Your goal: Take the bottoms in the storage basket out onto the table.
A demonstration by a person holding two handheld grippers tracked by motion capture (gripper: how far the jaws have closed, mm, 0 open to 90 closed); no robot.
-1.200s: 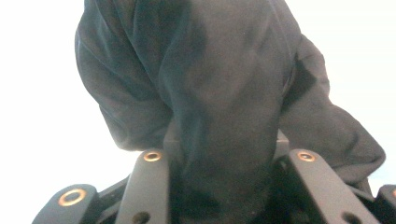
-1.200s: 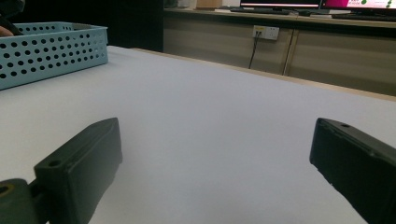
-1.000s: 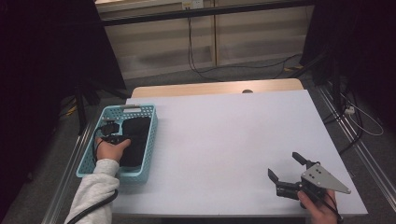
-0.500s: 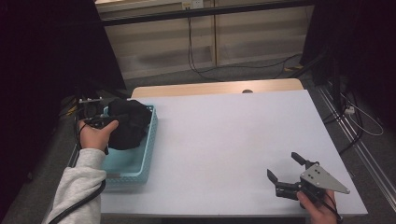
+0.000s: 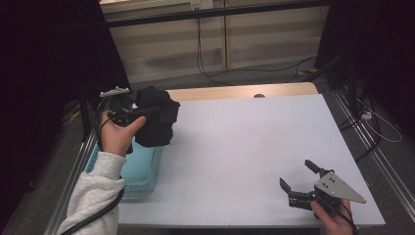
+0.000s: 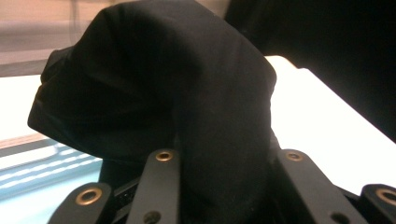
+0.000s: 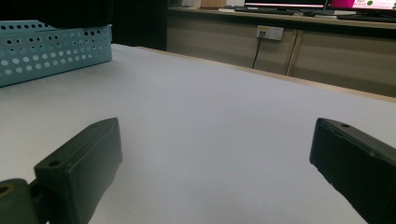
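Fingers of the left gripper (image 5: 147,111) clamp a black cloth (image 5: 157,117) lifted above the teal basket (image 5: 139,171); placing on the worktop (image 5: 244,147) remains. Right gripper (image 5: 297,182) gapes empty.

A lab: white worktable (image 5: 254,142) on rails, monitors (image 7: 322,4), trailing wall cables (image 5: 203,54).

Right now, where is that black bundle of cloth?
In the high view the black cloth is at the left, gripped in the left gripper and lifted above the far end of the light blue basket, over the white table's left edge.
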